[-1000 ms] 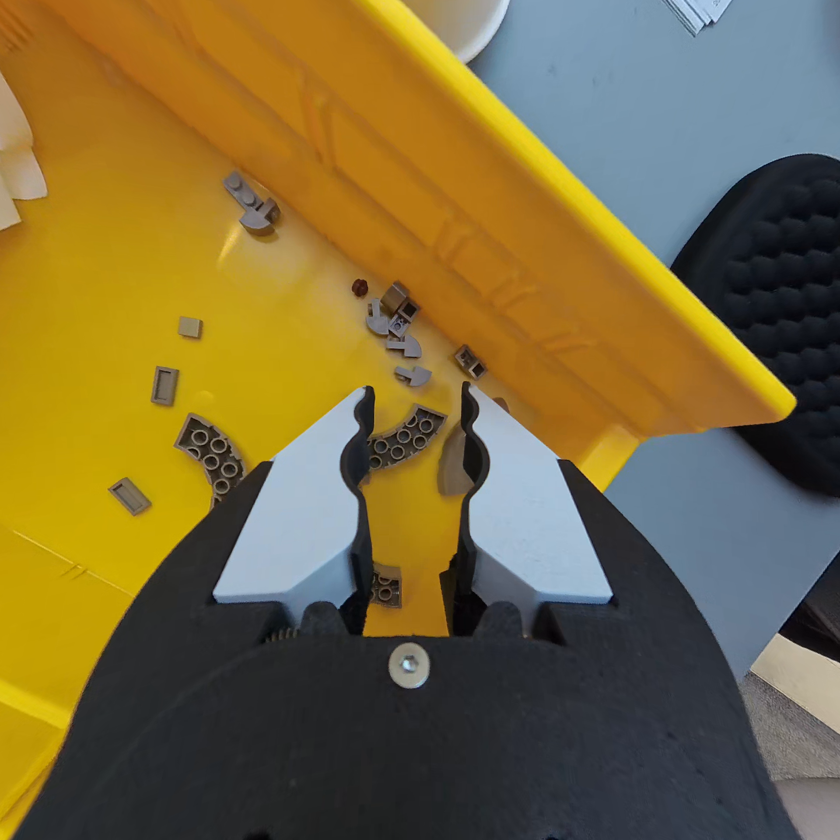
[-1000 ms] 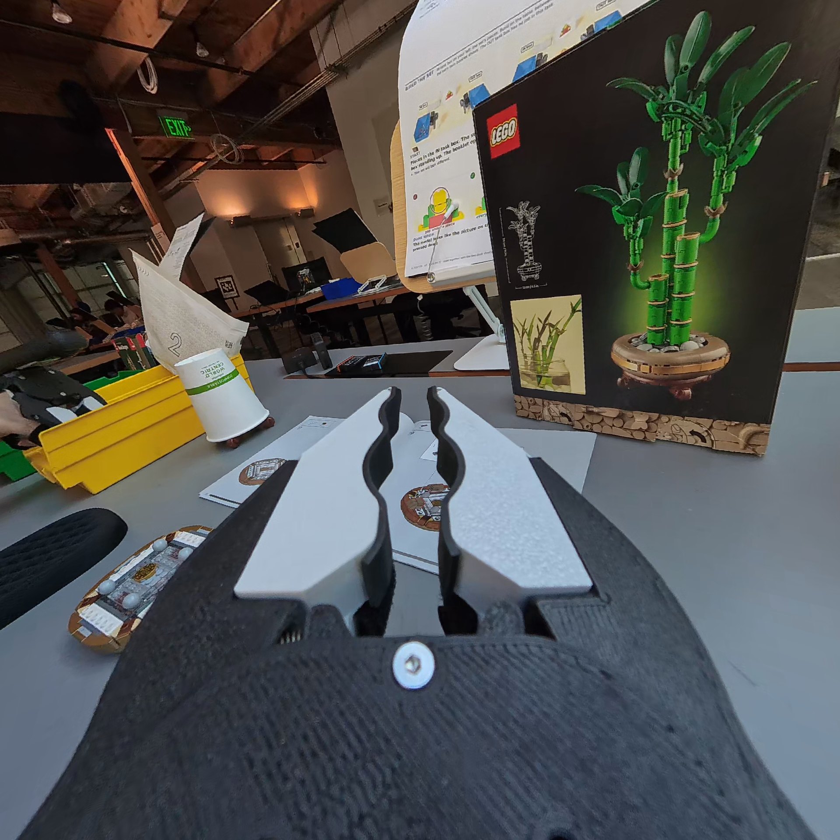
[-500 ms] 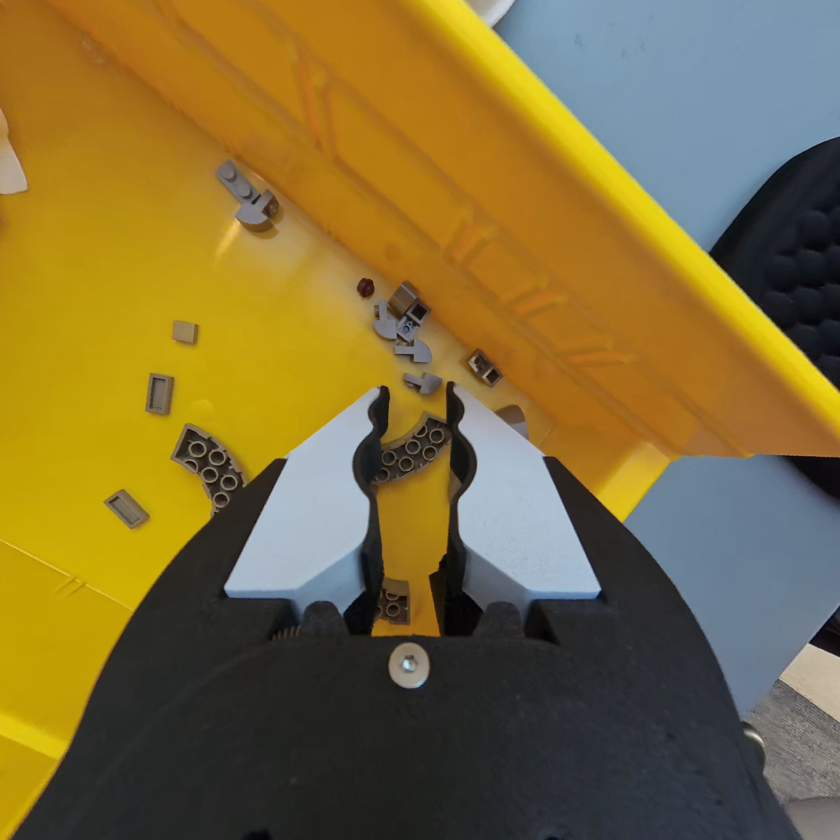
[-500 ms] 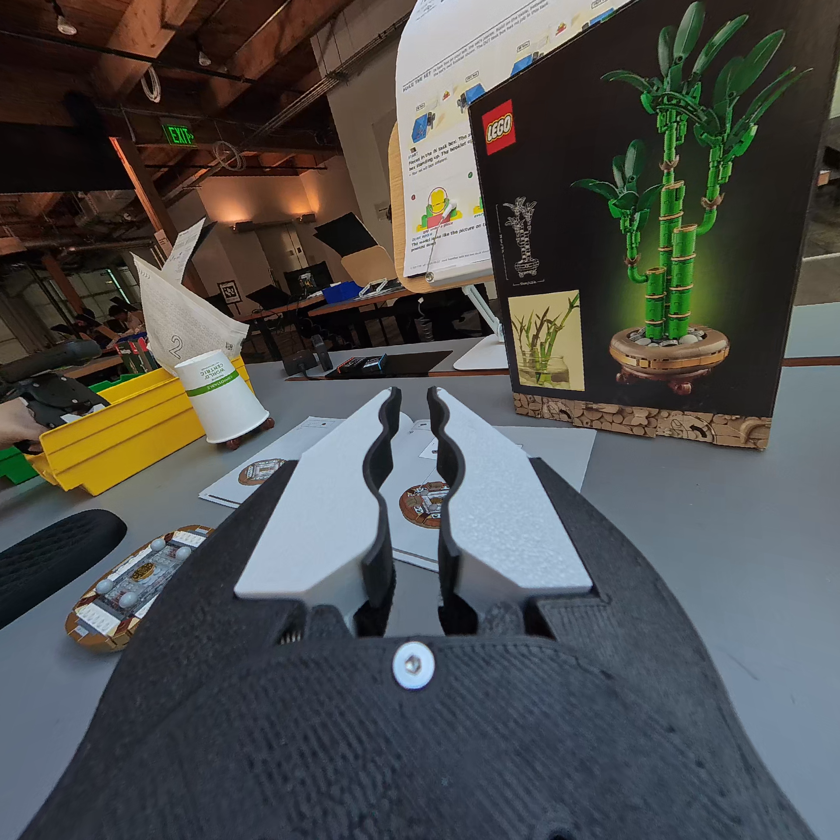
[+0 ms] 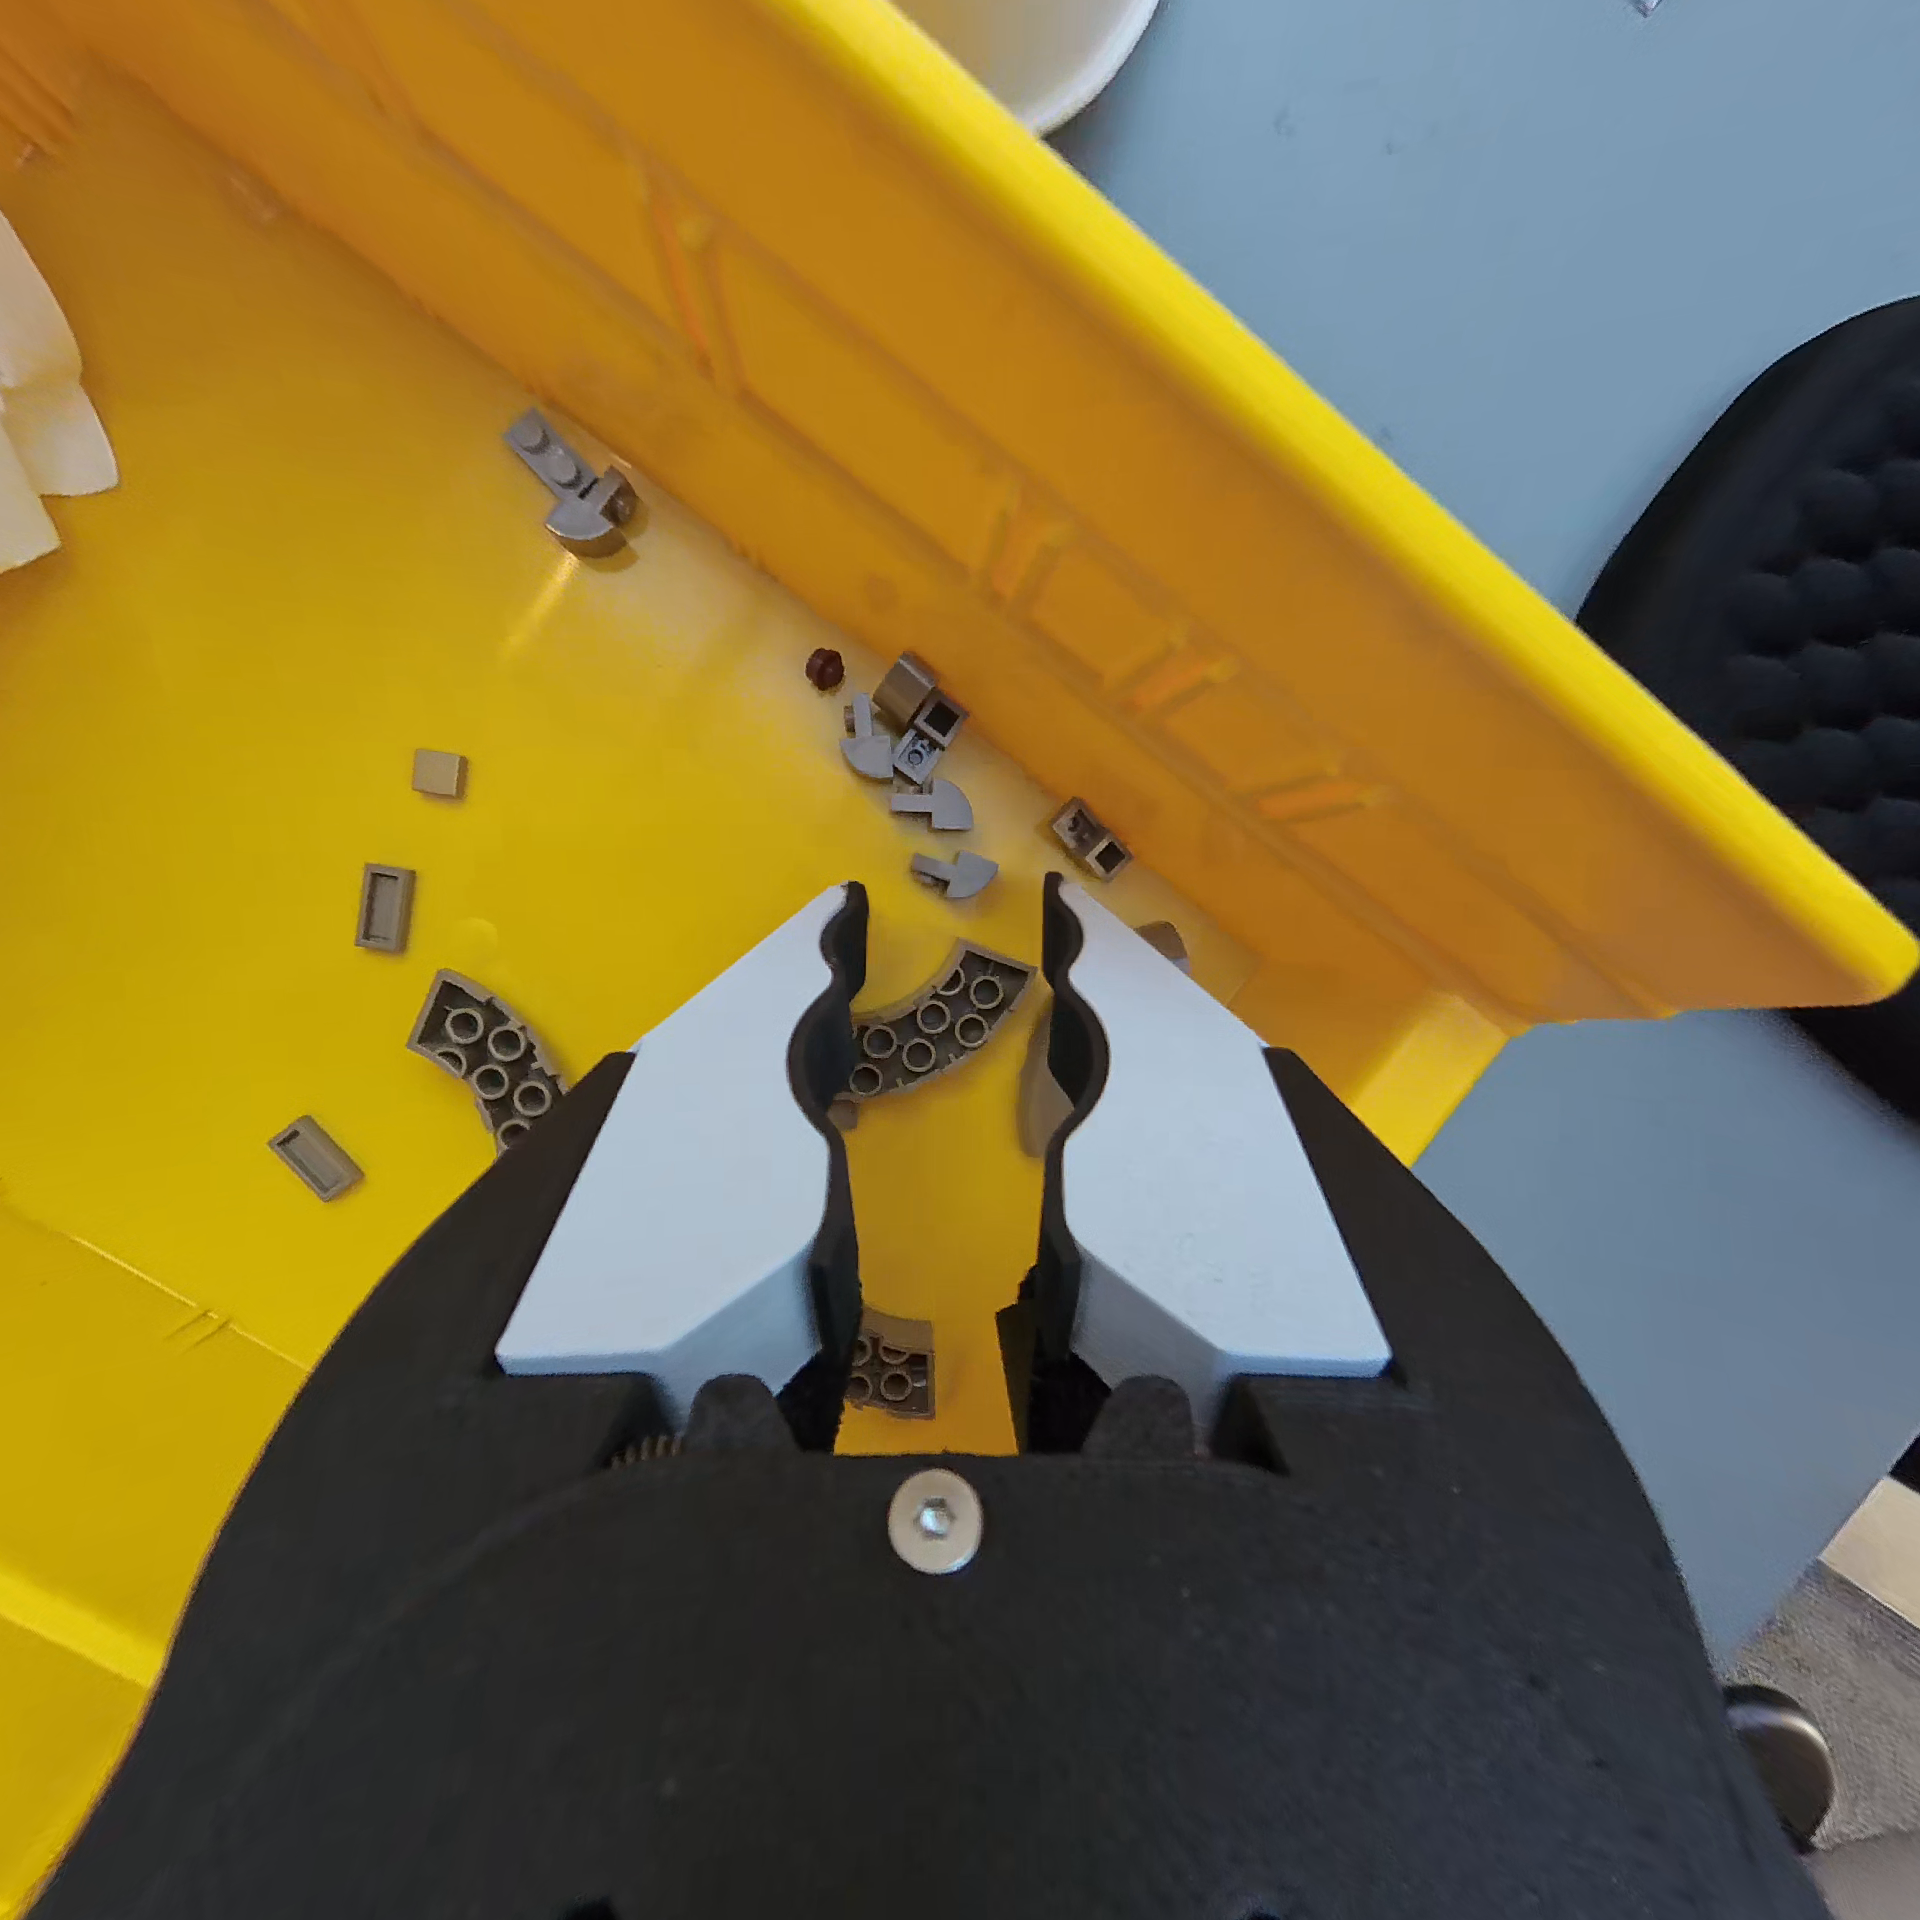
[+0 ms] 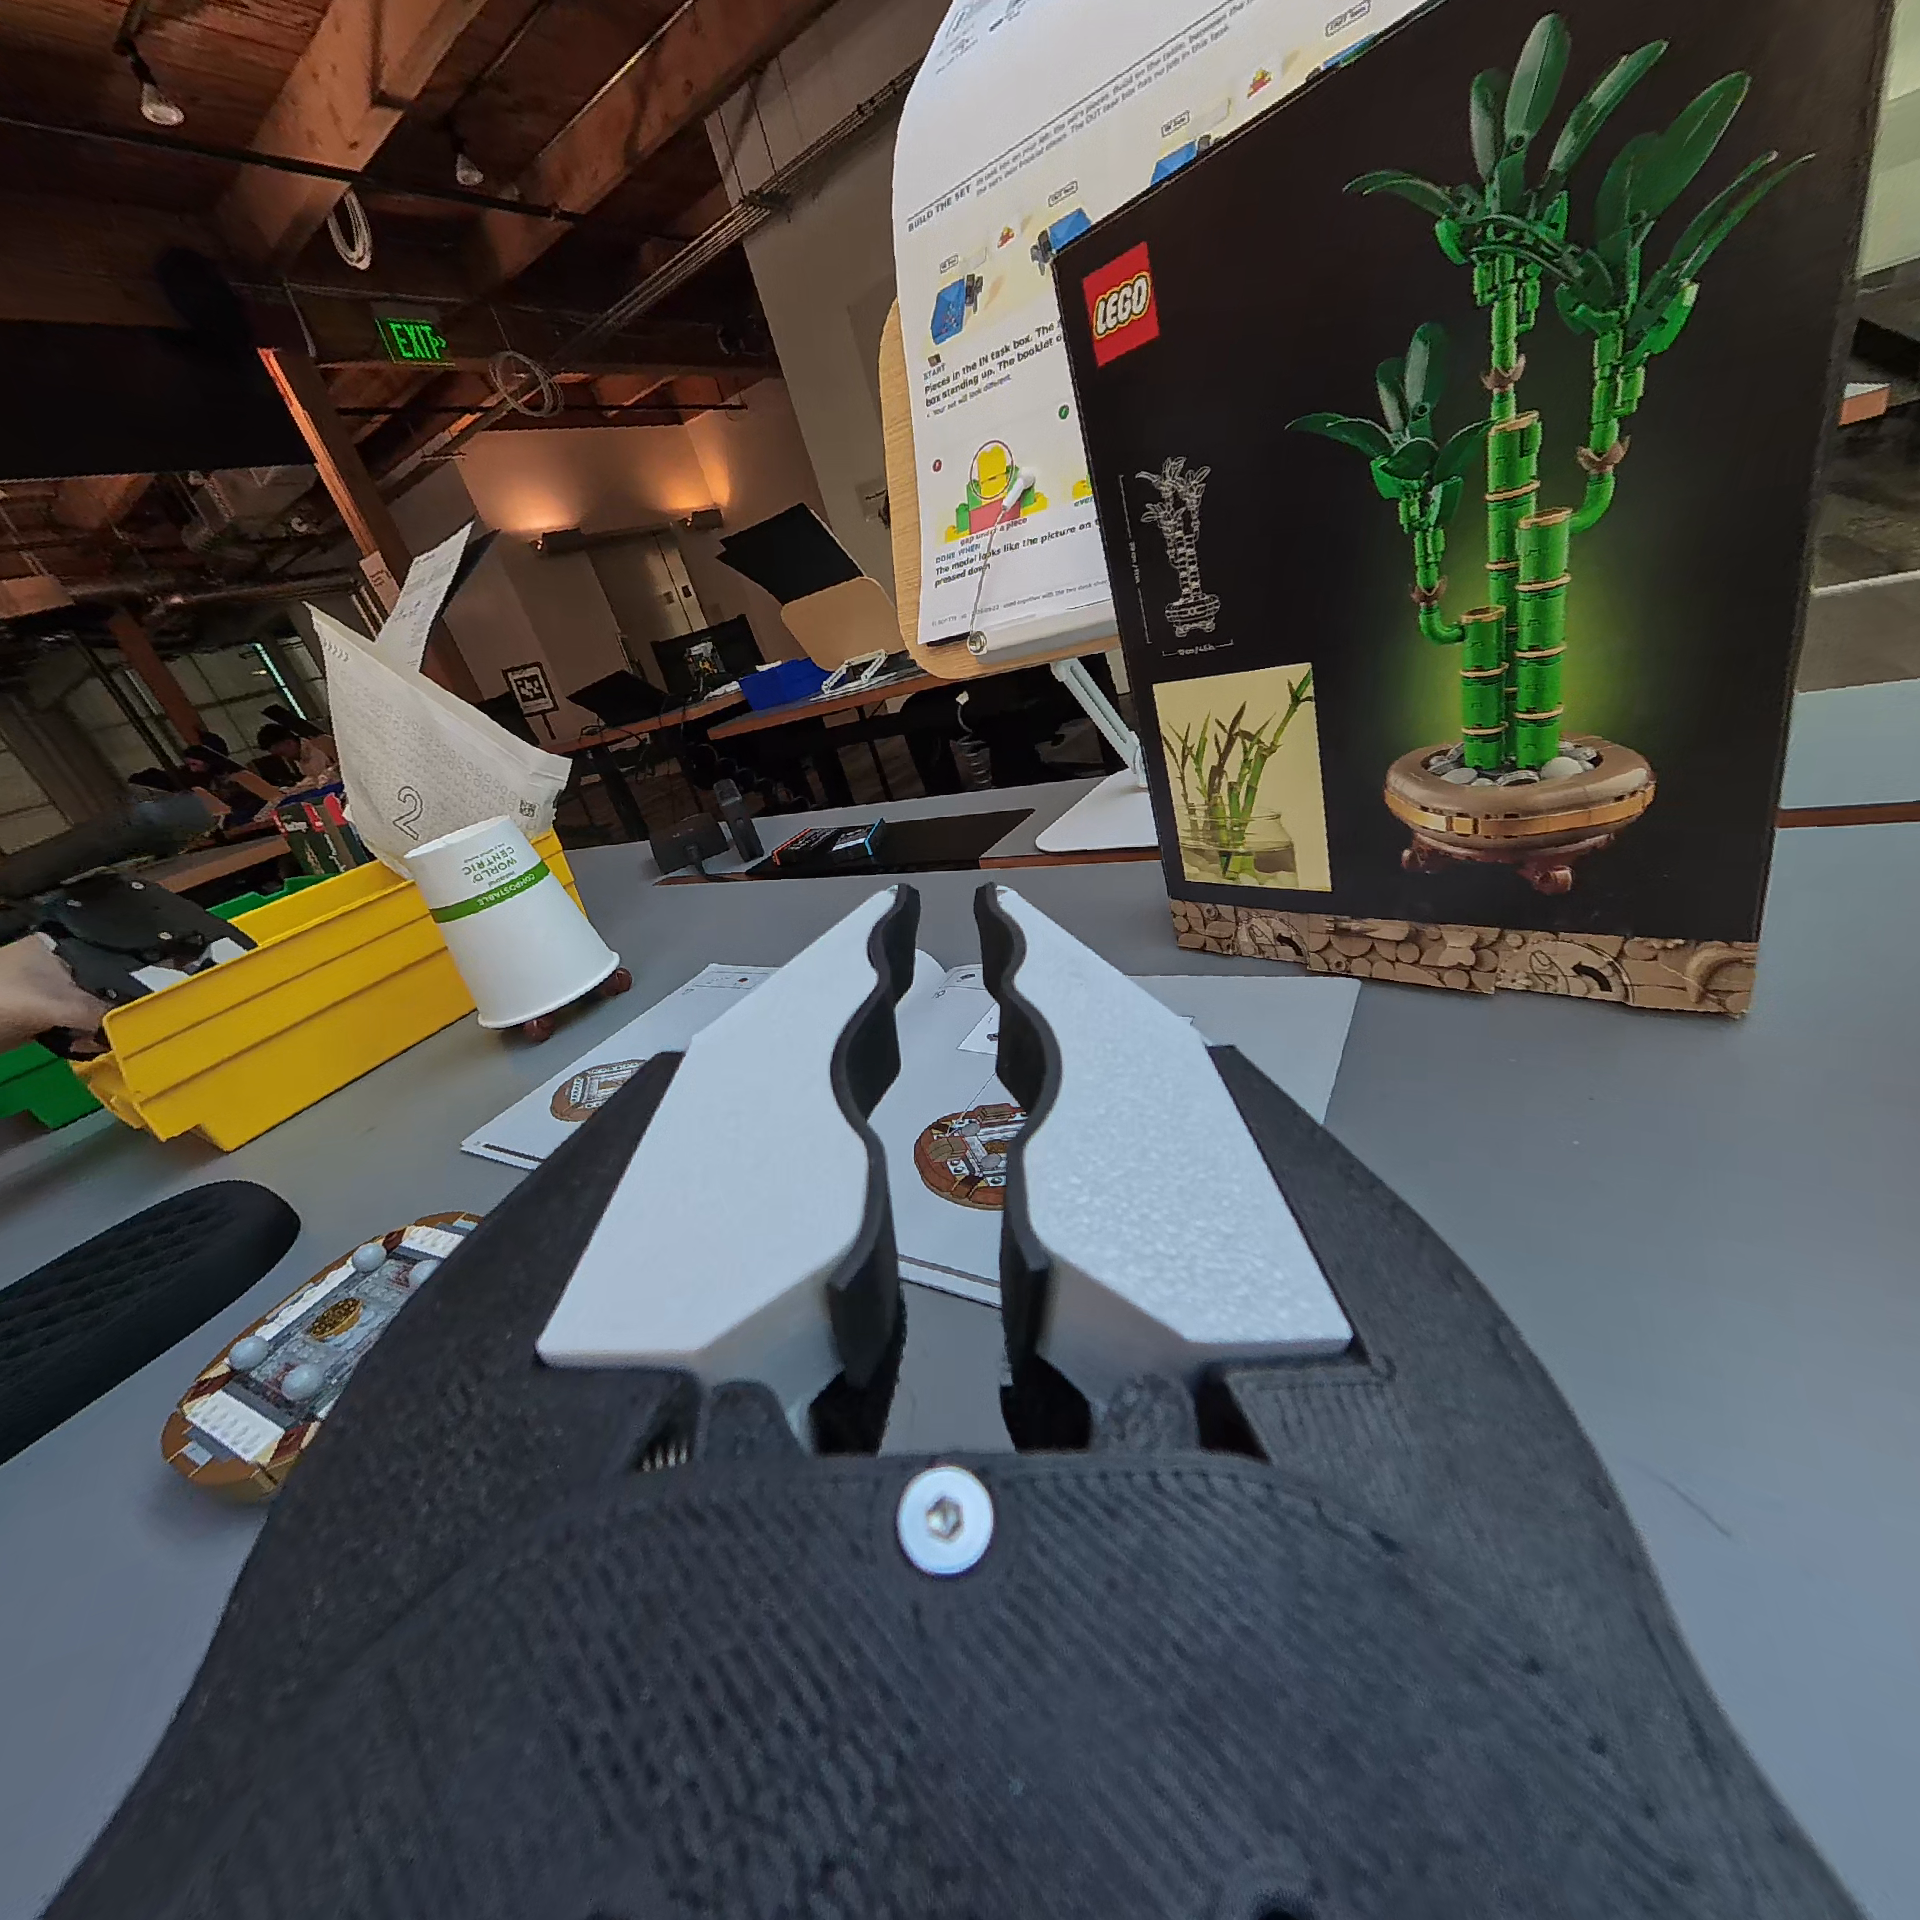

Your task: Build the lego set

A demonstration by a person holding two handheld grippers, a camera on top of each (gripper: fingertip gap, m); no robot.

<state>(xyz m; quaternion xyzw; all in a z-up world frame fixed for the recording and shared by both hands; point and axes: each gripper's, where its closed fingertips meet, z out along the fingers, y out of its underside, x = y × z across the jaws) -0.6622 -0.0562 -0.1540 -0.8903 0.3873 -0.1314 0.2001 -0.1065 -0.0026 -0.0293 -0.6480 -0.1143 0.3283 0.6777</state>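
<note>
My left gripper point(image 5: 951, 894) is open and hangs over the floor of a yellow bin point(image 5: 935, 436). A curved dark-tan brick point(image 5: 940, 1023) with studs lies on the bin floor between its fingers, not gripped. A second curved brick point(image 5: 488, 1060) lies to the left. Several small grey pieces point(image 5: 914, 758) lie by the bin wall. My right gripper point(image 6: 943, 896) is empty, its jaws a narrow gap apart, held above the open instruction booklet point(image 6: 966, 1153). A partly built round base point(image 6: 301, 1351) lies on the table at the left.
The tall set box point(image 6: 1455, 520) stands at the right rear. An upturned paper cup point(image 6: 520, 925) stands beside the yellow bin point(image 6: 281, 1018). A black padded rest point(image 6: 114, 1288) lies at the left, also in the left wrist view point(image 5: 1818, 675). A white bag point(image 5: 42, 416) lies in the bin.
My left gripper's fingers narrowed around the curved brick half a second ago and have now spread apart again, with the brick still on the bin floor. The right gripper has barely moved.
</note>
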